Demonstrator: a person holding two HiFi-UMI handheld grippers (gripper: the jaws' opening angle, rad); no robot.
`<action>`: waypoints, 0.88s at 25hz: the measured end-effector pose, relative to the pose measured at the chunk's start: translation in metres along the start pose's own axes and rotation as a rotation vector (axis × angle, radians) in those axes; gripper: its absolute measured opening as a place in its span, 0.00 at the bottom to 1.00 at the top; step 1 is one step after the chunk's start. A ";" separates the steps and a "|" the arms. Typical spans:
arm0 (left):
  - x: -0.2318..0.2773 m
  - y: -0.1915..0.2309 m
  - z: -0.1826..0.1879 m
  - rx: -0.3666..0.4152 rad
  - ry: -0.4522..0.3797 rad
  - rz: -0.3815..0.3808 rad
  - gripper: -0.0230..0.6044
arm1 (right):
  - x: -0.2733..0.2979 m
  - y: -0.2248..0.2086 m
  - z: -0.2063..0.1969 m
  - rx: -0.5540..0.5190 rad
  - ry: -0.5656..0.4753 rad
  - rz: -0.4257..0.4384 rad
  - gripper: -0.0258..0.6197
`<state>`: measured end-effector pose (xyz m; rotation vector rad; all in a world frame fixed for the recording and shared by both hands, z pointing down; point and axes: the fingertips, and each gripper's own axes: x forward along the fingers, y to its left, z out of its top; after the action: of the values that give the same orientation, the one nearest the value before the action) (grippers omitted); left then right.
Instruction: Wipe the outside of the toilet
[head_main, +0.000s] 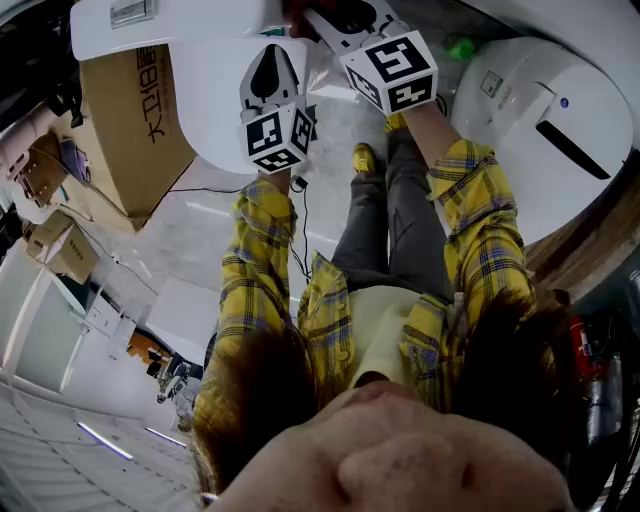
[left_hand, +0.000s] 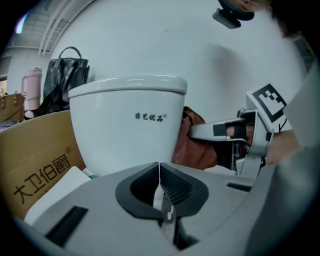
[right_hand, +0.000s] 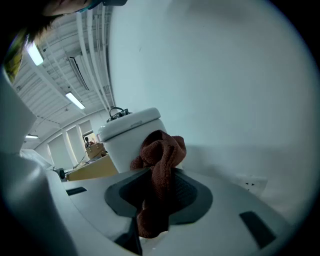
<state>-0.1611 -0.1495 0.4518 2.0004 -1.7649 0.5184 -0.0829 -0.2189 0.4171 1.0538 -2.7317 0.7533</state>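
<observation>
A white toilet with its tank (left_hand: 127, 125) and lid stands straight ahead in the left gripper view; the tank (right_hand: 132, 137) also shows in the right gripper view. My left gripper (left_hand: 160, 170) is shut with nothing between its jaws and is pointed at the tank front, a short way off. My right gripper (right_hand: 160, 175) is shut on a brown cloth (right_hand: 161, 155), which bunches above the jaws and hangs below them. From the left gripper view the cloth (left_hand: 195, 142) is beside the tank's right side. In the head view both grippers, left (head_main: 270, 80) and right (head_main: 345, 20), are held up by the toilet (head_main: 205, 95).
A cardboard box (left_hand: 35, 170) with printed characters sits left of the toilet, with a black bag (left_hand: 62, 75) and a pink bottle (left_hand: 32, 87) behind it. A second white toilet (head_main: 545, 130) stands at the right in the head view. A white wall is behind the tank.
</observation>
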 end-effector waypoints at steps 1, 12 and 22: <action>0.001 -0.001 -0.001 -0.001 0.003 -0.002 0.05 | 0.003 -0.003 -0.003 -0.001 0.005 -0.006 0.23; 0.010 0.000 -0.016 0.009 0.039 -0.008 0.05 | 0.020 -0.033 -0.050 0.015 0.098 -0.079 0.23; 0.014 0.004 -0.029 0.005 0.062 0.004 0.05 | 0.030 -0.049 -0.099 0.059 0.197 -0.108 0.23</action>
<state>-0.1632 -0.1457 0.4844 1.9626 -1.7327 0.5803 -0.0802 -0.2195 0.5312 1.0675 -2.4811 0.8746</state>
